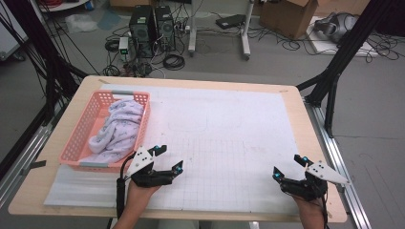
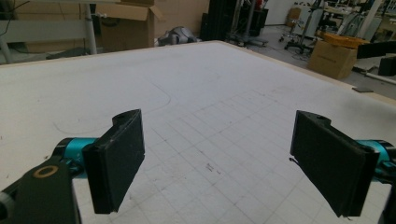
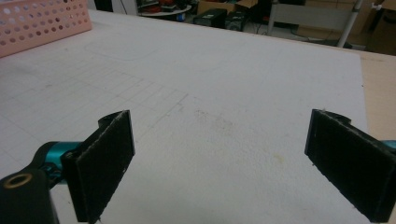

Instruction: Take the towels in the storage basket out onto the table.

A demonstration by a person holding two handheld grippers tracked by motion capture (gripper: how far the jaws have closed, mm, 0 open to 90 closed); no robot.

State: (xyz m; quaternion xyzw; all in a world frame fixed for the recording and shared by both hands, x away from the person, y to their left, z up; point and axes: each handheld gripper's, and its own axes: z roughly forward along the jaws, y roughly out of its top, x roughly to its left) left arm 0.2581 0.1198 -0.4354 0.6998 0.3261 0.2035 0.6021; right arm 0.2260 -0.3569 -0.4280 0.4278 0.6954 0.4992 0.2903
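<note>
I am looking at the cloth (image 1: 117, 129), a white piece with a small bluish print, lying bunched inside the pink basket (image 1: 76, 138) and reaching from its far right corner down toward its near left. The basket is sitting at about ten o'clock on the table (image 1: 296, 102), on the white gridded mat (image 1: 229, 138) that is covering most of the top; in the right gripper view one perforated wall of the basket (image 3: 42, 21) is showing at eleven o'clock. Just beside the basket's near right corner, at about seven o'clock on the table, I am holding the left gripper (image 1: 168, 160) with its jaws spread wide and nothing between them; it is close to the basket but not touching the cloth. In the left gripper view its two black pads (image 2: 119, 161) are standing well apart over bare grid. The right gripper (image 1: 288, 167) is sitting at about five o'clock, well apart from the basket, its jaws likewise spread with nothing between them, and its pads (image 3: 105, 163) are framing bare mat. Beyond the table's far edge, at twelve o'clock, two computer towers (image 1: 153, 28) are standing on the floor among cables, with a cardboard box (image 1: 291, 16) at one o'clock.
</note>
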